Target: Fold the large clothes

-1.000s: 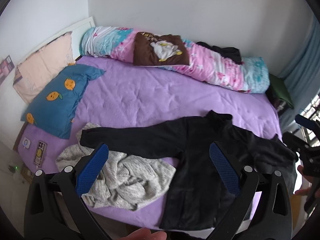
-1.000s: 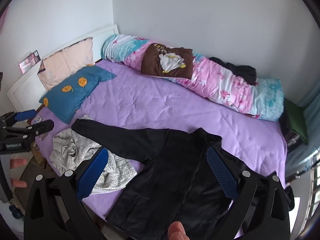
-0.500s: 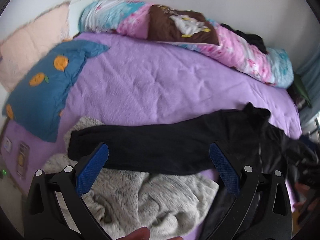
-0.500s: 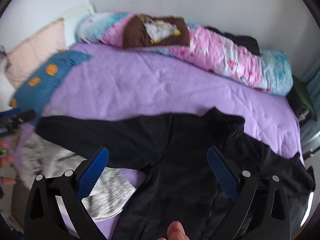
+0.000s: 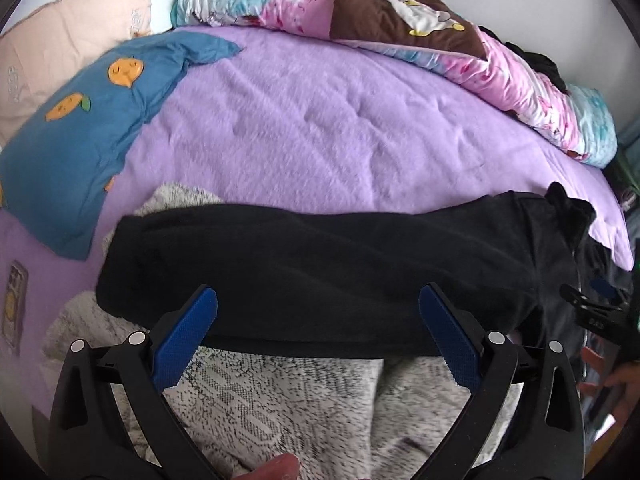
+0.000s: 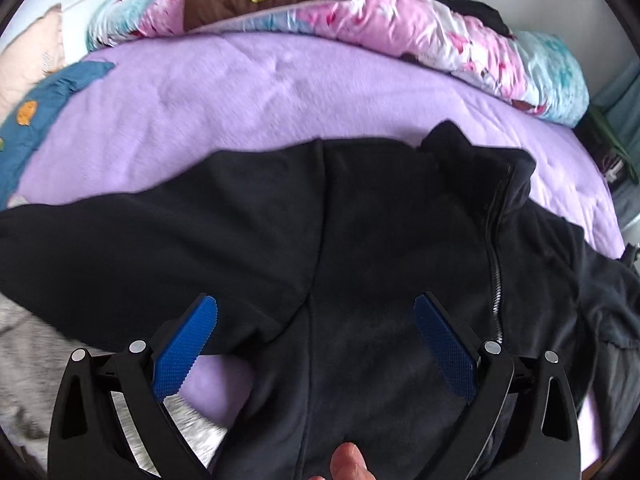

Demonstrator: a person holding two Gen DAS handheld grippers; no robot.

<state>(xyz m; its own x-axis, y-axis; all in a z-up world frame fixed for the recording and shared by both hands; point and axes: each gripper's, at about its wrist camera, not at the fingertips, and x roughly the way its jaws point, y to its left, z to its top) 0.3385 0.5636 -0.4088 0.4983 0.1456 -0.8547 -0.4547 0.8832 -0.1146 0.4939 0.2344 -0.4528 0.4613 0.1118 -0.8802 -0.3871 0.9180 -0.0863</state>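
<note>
A black zip jacket [image 6: 380,220] lies spread on the purple bed [image 6: 240,92]. Its left sleeve [image 5: 300,272] stretches out over a grey knit sweater [image 5: 280,400]. My left gripper [image 5: 318,320] is open and empty, low over the sleeve's near edge, with its blue pads [image 5: 184,340] on either side. My right gripper [image 6: 316,328] is open and empty, just above the jacket's body by the armpit, left of the zip [image 6: 496,264]. The right gripper also shows at the right edge of the left wrist view [image 5: 600,312].
A blue pillow with orange prints [image 5: 88,120] and a peach pillow [image 5: 60,40] lie at the left. A rolled pink and teal duvet [image 5: 400,28] runs along the far wall. A phone-like card [image 5: 14,300] lies at the bed's left edge.
Both grippers have dropped lower and closer to the bed. The left one now hovers over the sleeve, the right one over the jacket body. Both stayed open.
</note>
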